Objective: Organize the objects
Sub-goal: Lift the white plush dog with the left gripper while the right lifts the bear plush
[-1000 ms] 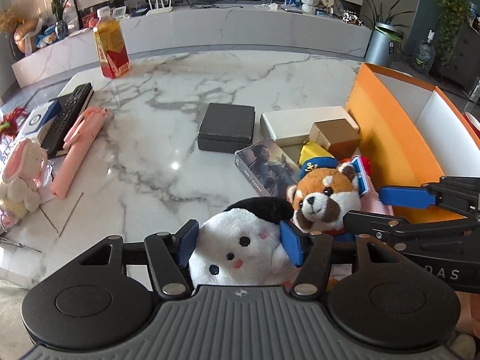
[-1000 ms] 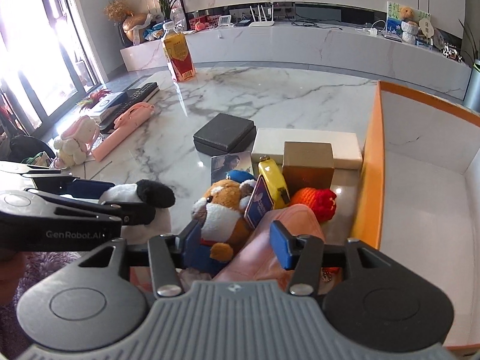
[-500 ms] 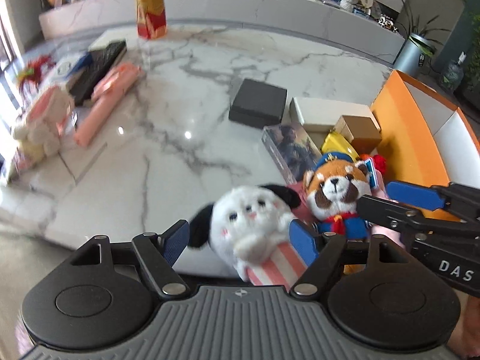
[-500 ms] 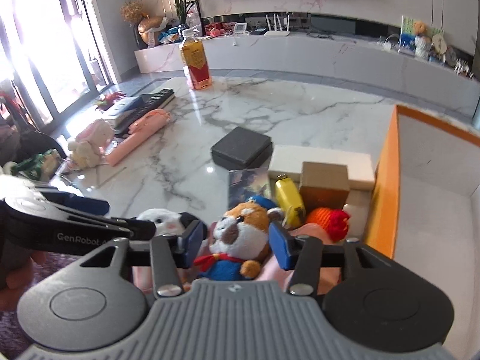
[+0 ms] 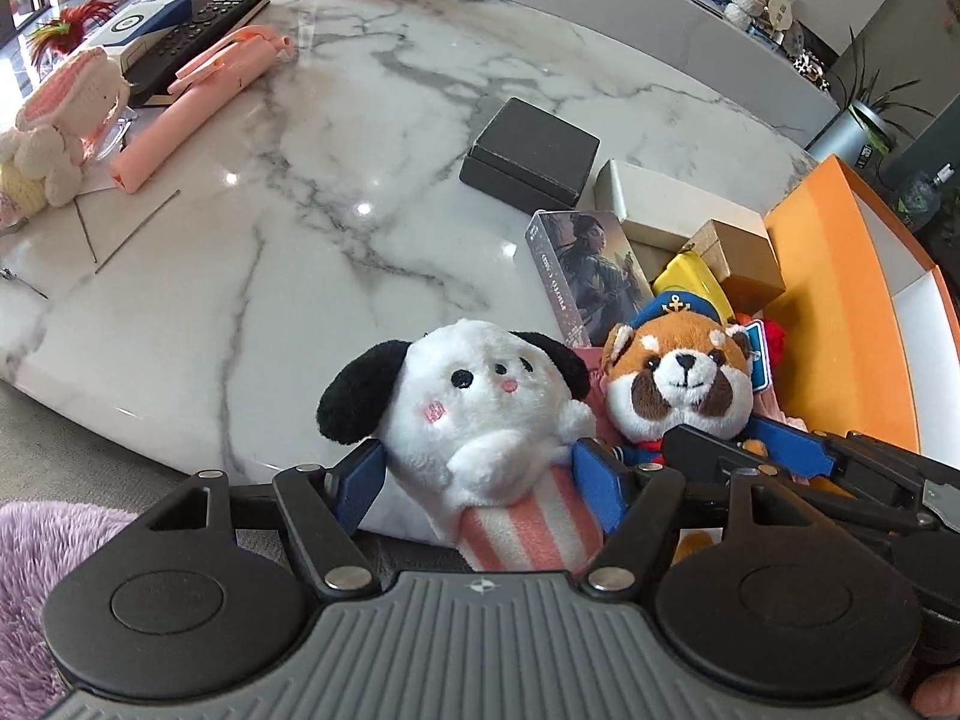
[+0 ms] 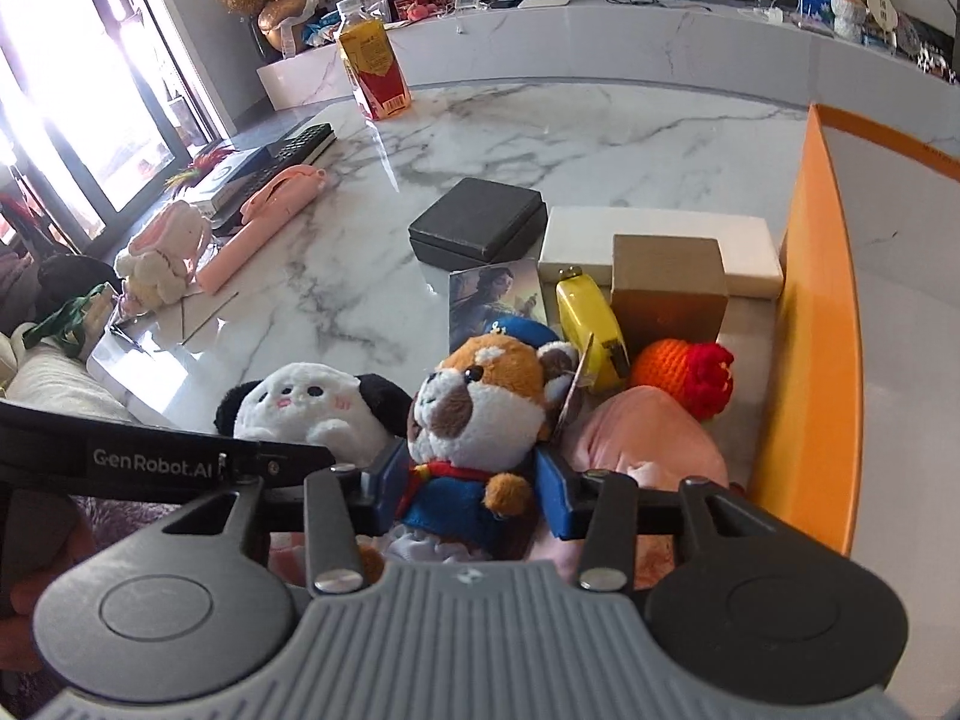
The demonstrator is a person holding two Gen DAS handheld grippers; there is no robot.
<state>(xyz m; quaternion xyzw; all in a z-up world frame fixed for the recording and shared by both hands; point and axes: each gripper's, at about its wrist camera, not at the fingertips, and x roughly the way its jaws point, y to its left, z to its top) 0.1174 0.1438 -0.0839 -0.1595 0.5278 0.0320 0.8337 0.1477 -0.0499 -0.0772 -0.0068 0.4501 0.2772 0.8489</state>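
A white dog plush (image 5: 480, 408) with black ears and a striped body stands between the blue pads of my left gripper (image 5: 480, 480). The jaws are closing, and both pads touch its sides. Right beside it is a red panda plush (image 6: 480, 396) in a blue sailor suit. My right gripper (image 6: 468, 492) is shut on its blue body. Both toys sit at the near edge of the marble table (image 5: 270, 240). In the right wrist view the white dog plush (image 6: 306, 408) shows behind a black finger (image 6: 180, 462) of the left gripper.
An open orange box (image 6: 816, 330) stands on the right. Before it lie a yellow case (image 6: 588, 324), a brown box (image 6: 666, 282), a white box (image 6: 660, 234), a black box (image 5: 534, 150), a picture box (image 5: 588, 264), a crocheted orange toy (image 6: 684, 372) and pink cloth (image 6: 648, 438). A pink roll (image 5: 192, 102), a remote (image 5: 204, 24) and a bunny plush (image 5: 54, 132) lie far left.
Both grippers tilted down and drew in on the toys. The white dog now stands upright between the left pads. The right pads, which also spanned pink cloth, now hold only the red panda.
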